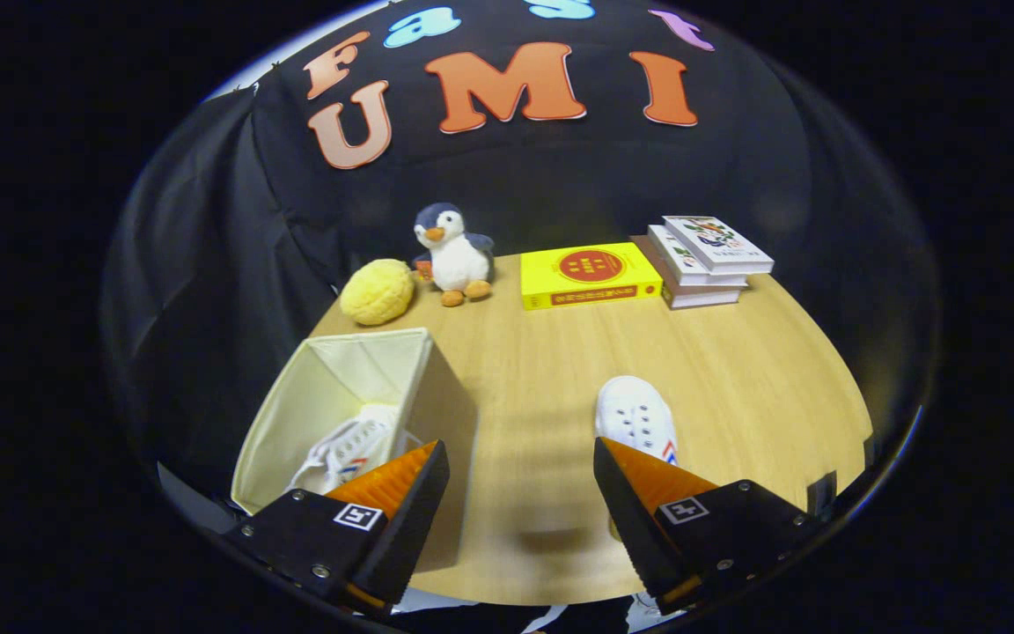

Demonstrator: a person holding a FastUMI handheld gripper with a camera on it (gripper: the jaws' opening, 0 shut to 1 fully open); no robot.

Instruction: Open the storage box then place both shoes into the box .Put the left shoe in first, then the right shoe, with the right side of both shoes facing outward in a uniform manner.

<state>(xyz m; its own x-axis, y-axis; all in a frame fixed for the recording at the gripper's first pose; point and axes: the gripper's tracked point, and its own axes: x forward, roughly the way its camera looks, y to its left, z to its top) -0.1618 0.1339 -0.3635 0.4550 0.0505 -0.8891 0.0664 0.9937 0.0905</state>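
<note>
Claw (520,493) spread, empty. We find one shoe (344,453) inside the open storage box (357,352) beyond its left finger; the second shoe (636,418) touches the right finger, risking a nudge into misorientation.

Cam rides on the gripper (520,493), looking fwd and down over the desk (560,370) from close above. Jaws wide apart at frame bottom; desk's far edge and booth wall fill upper frame.
</note>
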